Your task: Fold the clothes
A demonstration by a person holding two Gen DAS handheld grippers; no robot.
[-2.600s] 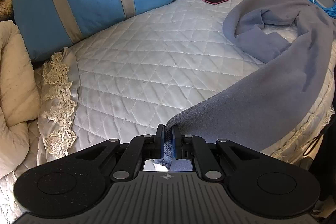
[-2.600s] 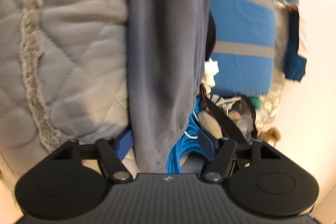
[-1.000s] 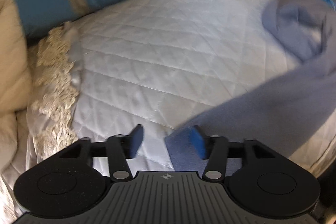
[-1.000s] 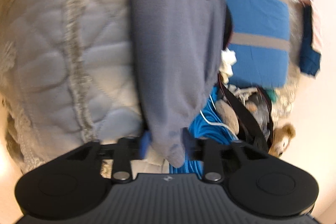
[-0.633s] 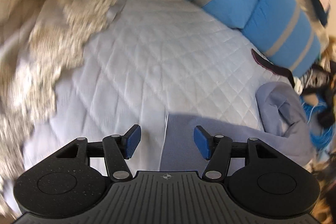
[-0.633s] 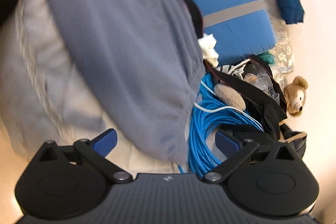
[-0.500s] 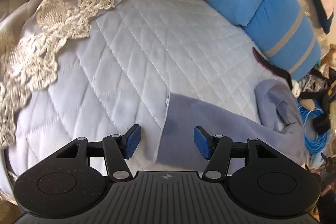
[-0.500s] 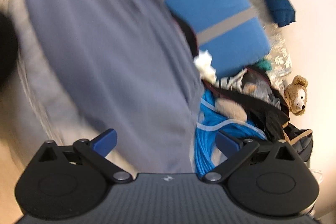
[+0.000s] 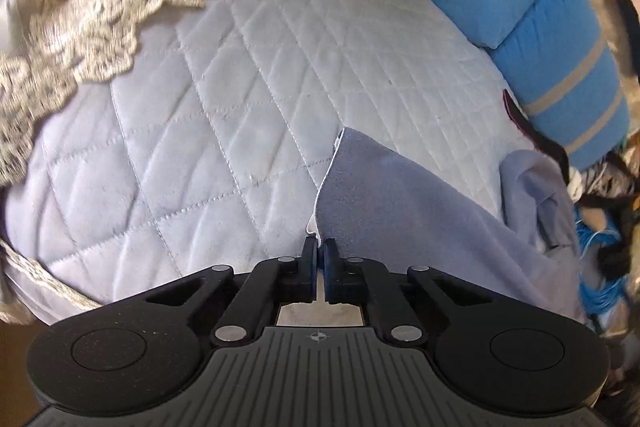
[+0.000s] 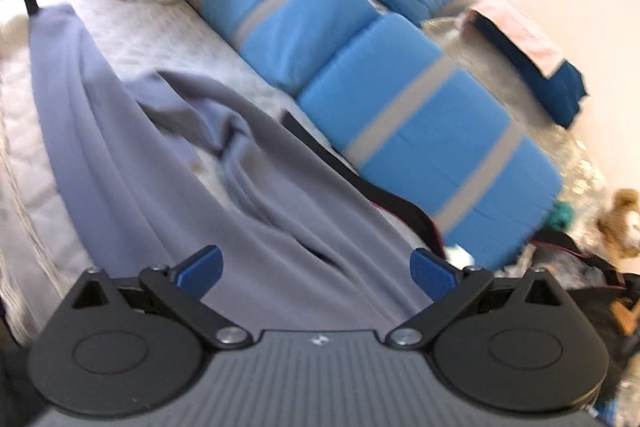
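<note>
L gripper (image 9: pixel 319 259) is closing tight on the grey garment (image 9: pixel 400 203) hem edge lying across the quilted bed (image 9: pixel 200 147) w/ R gripper (image 10: pixel 316 269) hovering wide open, empty; pull hem taut, flat.

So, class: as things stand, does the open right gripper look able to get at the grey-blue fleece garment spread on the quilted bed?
Probably yes. The right gripper is open, and the grey-blue fleece garment lies directly ahead of it with nothing in between.

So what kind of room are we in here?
Most likely a bedroom: a quilted bedspread, blue striped pillows along its far side, and a teddy bear among clutter beside the bed.
</note>
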